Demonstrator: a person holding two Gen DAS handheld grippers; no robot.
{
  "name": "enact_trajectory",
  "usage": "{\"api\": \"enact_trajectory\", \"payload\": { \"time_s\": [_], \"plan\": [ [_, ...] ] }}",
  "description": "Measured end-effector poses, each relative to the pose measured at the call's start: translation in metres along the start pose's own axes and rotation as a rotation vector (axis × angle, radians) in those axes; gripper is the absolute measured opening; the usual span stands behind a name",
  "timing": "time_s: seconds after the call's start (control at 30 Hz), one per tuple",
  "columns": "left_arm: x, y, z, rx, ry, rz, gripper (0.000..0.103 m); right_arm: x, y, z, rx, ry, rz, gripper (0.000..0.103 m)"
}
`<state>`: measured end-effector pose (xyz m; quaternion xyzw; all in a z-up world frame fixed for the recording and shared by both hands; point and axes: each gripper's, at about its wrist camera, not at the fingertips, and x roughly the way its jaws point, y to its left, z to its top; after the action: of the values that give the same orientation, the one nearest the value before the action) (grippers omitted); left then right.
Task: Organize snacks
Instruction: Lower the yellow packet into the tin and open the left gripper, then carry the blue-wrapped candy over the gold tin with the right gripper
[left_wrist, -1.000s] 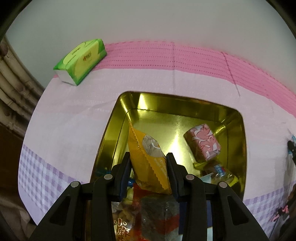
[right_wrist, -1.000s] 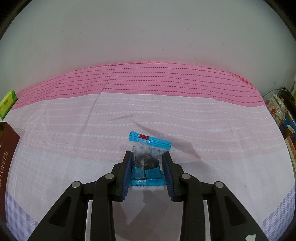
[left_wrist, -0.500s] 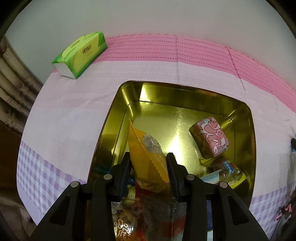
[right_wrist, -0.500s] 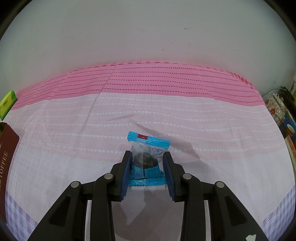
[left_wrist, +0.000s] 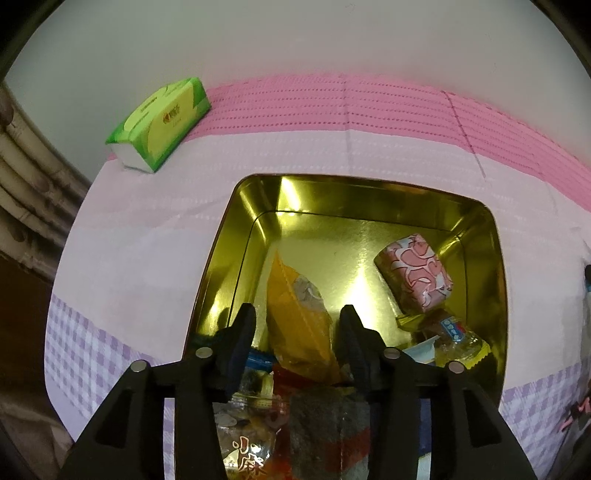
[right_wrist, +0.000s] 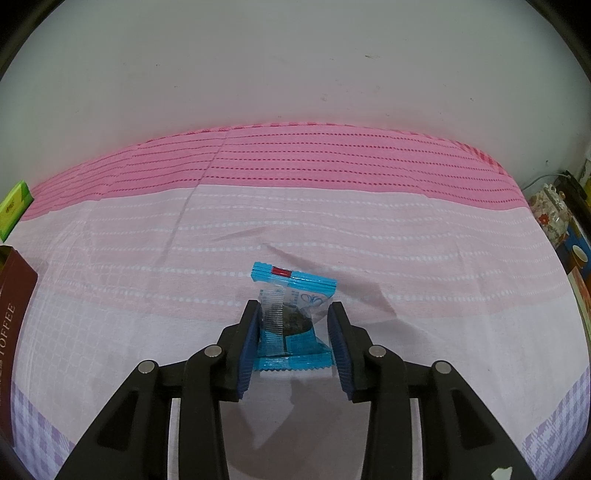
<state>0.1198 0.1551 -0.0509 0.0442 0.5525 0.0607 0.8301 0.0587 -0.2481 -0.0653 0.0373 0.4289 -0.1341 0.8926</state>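
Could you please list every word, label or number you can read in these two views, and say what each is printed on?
"TOFFEE": white capitals running up the side of the brown tin, right wrist view.
"小麻": white characters on a clear snack packet below the left gripper; the rest is cut off.
Green tissue pack: red logo and print too small to read.
Blue snack packet: print too blurred to read.
Pink wrapped snack: pattern only.

Blue snack pack between the right gripper's pads

The right gripper points down at a pink cloth. A small blue snack pack stands between its blue pads. The jaws are opening, with a gap beside the pack on the right. A brown box and a green box sit at the left edge.
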Motion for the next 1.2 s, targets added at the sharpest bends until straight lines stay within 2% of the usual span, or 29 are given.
{"api": "enact_trajectory", "payload": {
  "time_s": [0.27,0.57,0.77,0.9,1.1,1.2],
  "plan": [
    [-0.015,-0.002,-0.003,0.025,-0.030,-0.011,0.052,0.002,-0.002,-0.001,0.001,0.001,-0.003,0.036],
    [-0.036,0.006,-0.011,-0.001,-0.060,-0.035,0.052,0.005,-0.001,0.001,0.004,0.001,-0.009,0.038],
    [-0.056,0.014,-0.021,-0.001,-0.116,-0.009,0.052,0.005,-0.001,0.000,0.005,0.001,-0.008,0.039],
    [-0.068,0.018,-0.030,-0.006,-0.146,-0.026,0.052,0.005,-0.001,0.000,0.004,0.001,-0.006,0.039],
    [-0.076,0.027,-0.041,-0.021,-0.159,-0.028,0.052,0.004,-0.002,0.000,0.004,0.001,-0.008,0.039],
    [-0.079,0.030,-0.049,-0.009,-0.182,0.016,0.052,0.004,0.000,0.000,0.001,0.002,-0.017,0.039]
  ]
}}
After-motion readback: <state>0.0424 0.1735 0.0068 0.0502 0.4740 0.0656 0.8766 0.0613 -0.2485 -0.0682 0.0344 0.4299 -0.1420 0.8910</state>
